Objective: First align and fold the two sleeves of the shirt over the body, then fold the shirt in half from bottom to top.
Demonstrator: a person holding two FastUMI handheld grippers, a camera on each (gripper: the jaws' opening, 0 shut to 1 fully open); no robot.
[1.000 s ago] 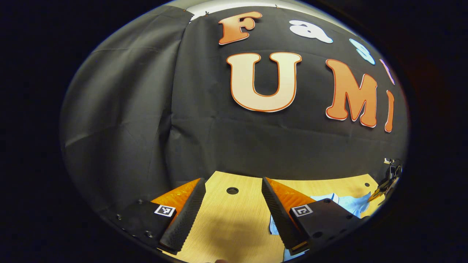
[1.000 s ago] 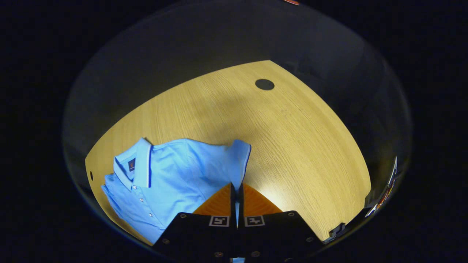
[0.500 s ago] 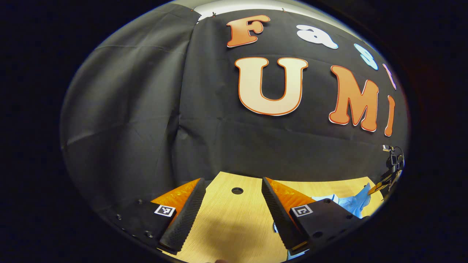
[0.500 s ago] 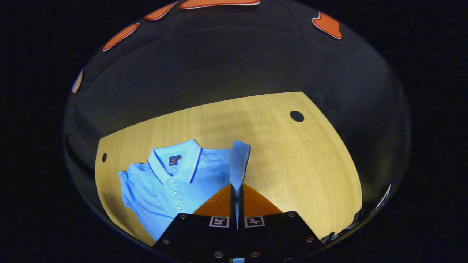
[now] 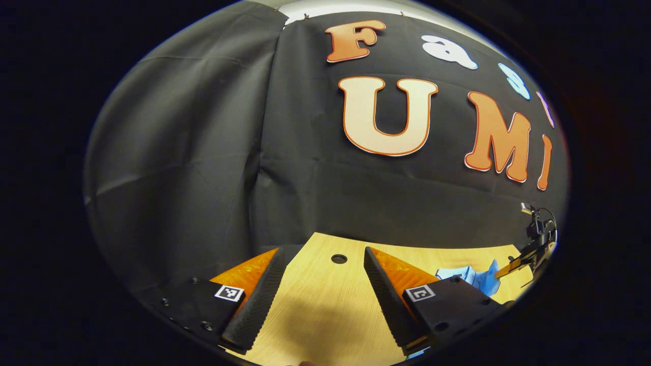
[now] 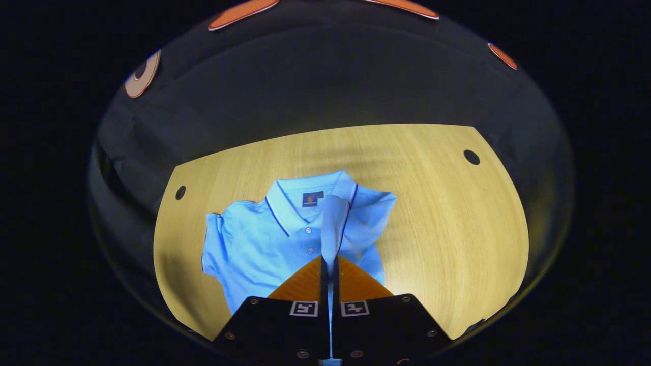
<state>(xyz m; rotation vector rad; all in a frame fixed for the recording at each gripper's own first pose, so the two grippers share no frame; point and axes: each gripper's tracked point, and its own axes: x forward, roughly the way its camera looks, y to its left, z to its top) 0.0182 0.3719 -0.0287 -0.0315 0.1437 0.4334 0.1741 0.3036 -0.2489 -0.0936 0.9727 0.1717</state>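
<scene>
Left gripper view: left gripper (image 5: pixel 323 295) sits at the bottom of the frame, fingers spread wide, nothing between them, just bare table (image 5: pixel 325 315). The table is light wood with visible grain; a round hole (image 5: pixel 338 258) lies near its far edge, centre frame. The black cloth wall (image 5: pixel 203 152) takes the upper two thirds, creased, with a vertical fold left of centre. A strip of pale ceiling (image 5: pixel 346 7) shows at the very top. At lower right, a bit of the blue shirt (image 5: pixel 470 277) lies on the table, partly behind the gripper's own finger. At the far right edge is the right gripper (image 5: pixel 524 258), small and blurred, at the raised edge of the shirt.

Right gripper view: right gripper (image 6: pixel 329 269) at bottom centre, fingers pressed together, pinching the shirt's sleeve (image 6: pixel 333 223). The sleeve rises from the fingertips as a narrow upright strip over the body of the shirt (image 6: pixel 264 244). The shirt lies face up, centre-left on the table (image 6: pixel 447 229), collar (image 6: pixel 305 195) toward the top of the frame, button placket visible, other sleeve out at left. Two holes in the tabletop: one (image 6: pixel 180 192) at left, one (image 6: pixel 471 156) at upper right. The dark cloth wall (image 6: pixel 325 76) sits behind the far table edge.
</scene>
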